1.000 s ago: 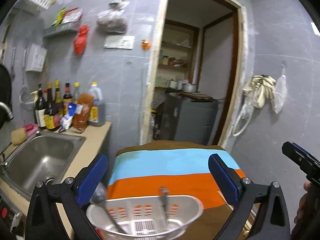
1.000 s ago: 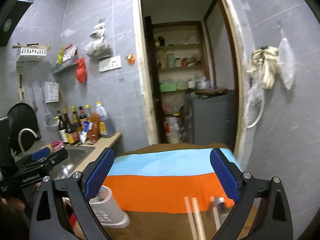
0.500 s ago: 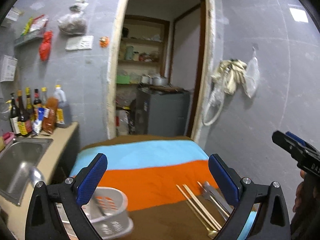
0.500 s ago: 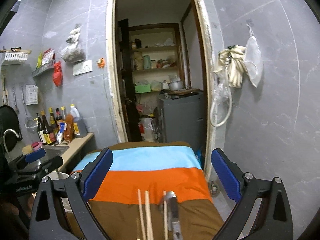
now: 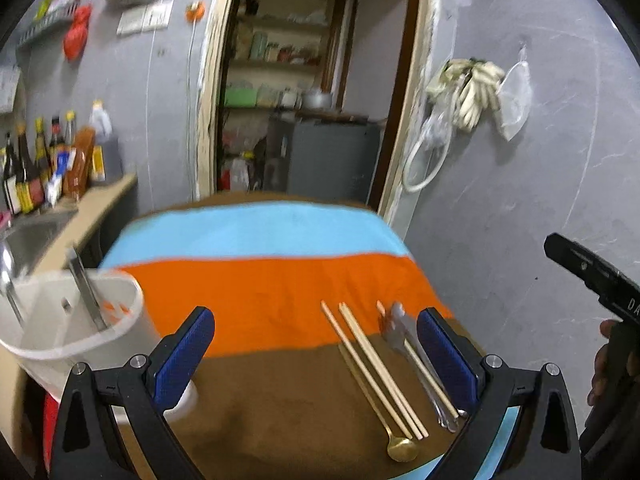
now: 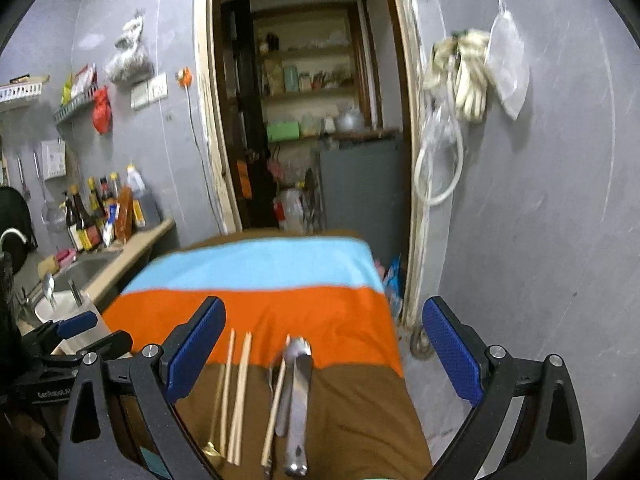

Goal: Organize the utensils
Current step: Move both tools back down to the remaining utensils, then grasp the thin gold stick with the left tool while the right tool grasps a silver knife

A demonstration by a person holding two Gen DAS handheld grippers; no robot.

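Observation:
Wooden chopsticks, a gold spoon and steel cutlery lie on the brown and orange part of the striped cloth. A white utensil holder stands at the cloth's left edge with two steel handles in it. My left gripper is open and empty above the cloth. My right gripper is open and empty over the chopsticks and steel cutlery. The holder shows at far left in the right wrist view.
A counter with a steel sink and several sauce bottles runs along the left. An open doorway with shelves lies beyond the table. A grey wall with hanging gloves stands at the right.
Both grippers have swung right and tilted down. The loose chopsticks and cutlery have come into fuller view; the holder has slid to the left edge. Both grippers stay open.

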